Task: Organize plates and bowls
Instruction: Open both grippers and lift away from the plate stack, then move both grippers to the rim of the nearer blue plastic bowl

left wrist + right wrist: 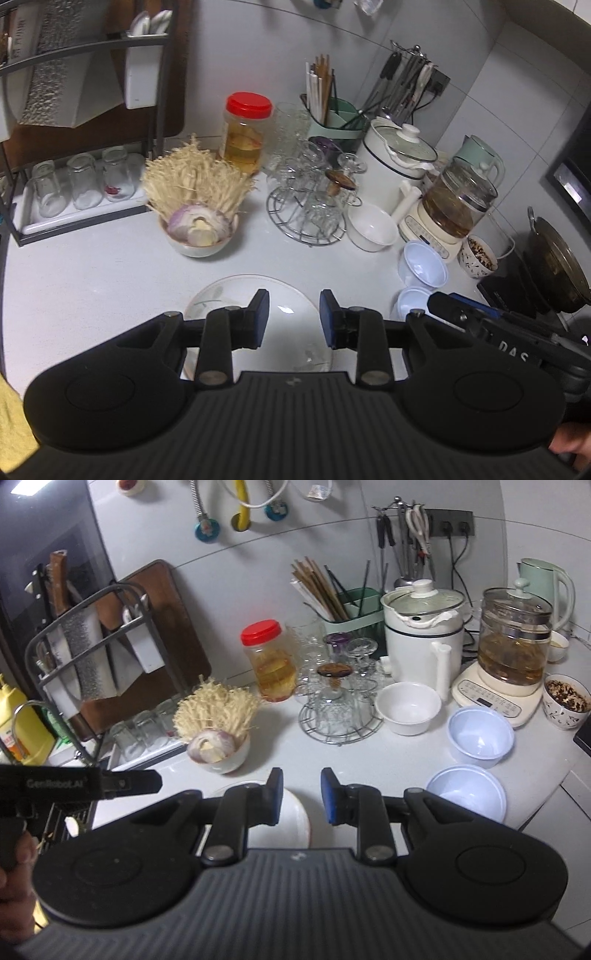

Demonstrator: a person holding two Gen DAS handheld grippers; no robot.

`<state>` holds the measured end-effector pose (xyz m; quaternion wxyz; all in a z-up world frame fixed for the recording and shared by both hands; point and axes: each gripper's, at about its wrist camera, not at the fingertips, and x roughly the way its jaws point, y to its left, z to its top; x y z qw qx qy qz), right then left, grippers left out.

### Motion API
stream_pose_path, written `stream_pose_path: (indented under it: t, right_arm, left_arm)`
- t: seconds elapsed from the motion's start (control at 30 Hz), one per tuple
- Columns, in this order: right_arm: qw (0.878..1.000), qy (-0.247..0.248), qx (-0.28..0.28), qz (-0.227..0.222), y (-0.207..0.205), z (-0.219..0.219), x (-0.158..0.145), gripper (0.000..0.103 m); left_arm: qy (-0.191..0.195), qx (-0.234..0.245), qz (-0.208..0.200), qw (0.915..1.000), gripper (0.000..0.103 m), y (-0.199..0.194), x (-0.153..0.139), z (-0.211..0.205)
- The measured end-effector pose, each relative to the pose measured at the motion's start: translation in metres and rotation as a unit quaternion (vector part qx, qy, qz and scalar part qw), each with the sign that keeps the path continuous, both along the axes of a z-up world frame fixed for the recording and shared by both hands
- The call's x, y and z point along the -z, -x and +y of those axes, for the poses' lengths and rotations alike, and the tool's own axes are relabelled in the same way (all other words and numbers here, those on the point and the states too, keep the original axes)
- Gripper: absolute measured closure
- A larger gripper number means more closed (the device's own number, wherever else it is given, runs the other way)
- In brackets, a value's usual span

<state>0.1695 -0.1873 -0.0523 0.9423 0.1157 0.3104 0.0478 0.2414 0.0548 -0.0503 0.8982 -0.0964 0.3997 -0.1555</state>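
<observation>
A white plate with a leaf pattern (291, 306) lies on the counter right under my open, empty left gripper (293, 319). It also shows in the right wrist view (295, 819), under my open, empty right gripper (301, 797). Two pale blue plastic bowls (480, 736) (467, 794) sit to the right; in the left wrist view they are at the right (423, 264) (412, 304). A white bowl (408, 707) stands behind them, also seen in the left wrist view (371, 227). A bowl of enoki mushrooms and onion (197, 227) sits at the left.
A wire glass rack (308, 206), a red-lidded jar (245, 133), a white pot (397, 158), a glass kettle (458, 203), a patterned cup (478, 256) and a utensil holder (351, 605) crowd the back. A dish rack with glasses (79, 184) stands left, a wok (557, 266) right.
</observation>
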Motion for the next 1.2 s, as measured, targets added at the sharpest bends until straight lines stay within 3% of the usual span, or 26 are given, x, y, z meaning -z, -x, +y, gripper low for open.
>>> stream_pose_path:
  t: [0.17, 0.3, 0.43, 0.53, 0.6, 0.73, 0.8, 1.2]
  right_arm:
    - [1.0, 0.0, 0.012, -0.002, -0.005, -0.033, 0.01, 0.077]
    - [1.0, -0.001, 0.018, 0.006, -0.014, -0.071, 0.015, 0.076]
    - [0.999, -0.004, 0.033, 0.019, -0.019, -0.106, 0.021, 0.075]
    - [0.999, -0.011, 0.046, 0.026, -0.022, -0.129, 0.029, 0.063]
    - [0.998, -0.018, 0.052, 0.035, -0.025, -0.142, 0.035, 0.061]
    - [0.996, -0.034, 0.065, 0.053, -0.028, -0.163, 0.048, 0.041]
    - [0.994, -0.045, 0.072, 0.065, -0.031, -0.173, 0.057, 0.038]
    - [0.982, -0.084, 0.092, 0.139, -0.046, -0.214, 0.115, 0.041]
  left_arm:
    - [0.01, -0.002, 0.009, 0.9999, 0.069, -0.009, 0.014, -0.032]
    - [0.036, -0.013, 0.044, 0.9983, 0.066, -0.025, 0.026, -0.063]
    - [0.024, -0.008, 0.047, 0.9986, 0.064, -0.037, 0.03, -0.093]
    - [0.019, -0.002, 0.049, 0.9986, 0.059, -0.046, 0.033, -0.116]
    - [0.019, 0.004, 0.054, 0.9984, 0.057, -0.052, 0.036, -0.131]
    - [0.007, 0.027, 0.068, 0.9973, 0.048, -0.065, 0.049, -0.158]
    - [0.001, 0.035, 0.077, 0.9964, 0.047, -0.071, 0.058, -0.17]
    - [-0.004, 0.06, 0.14, 0.9882, 0.047, -0.1, 0.123, -0.217]
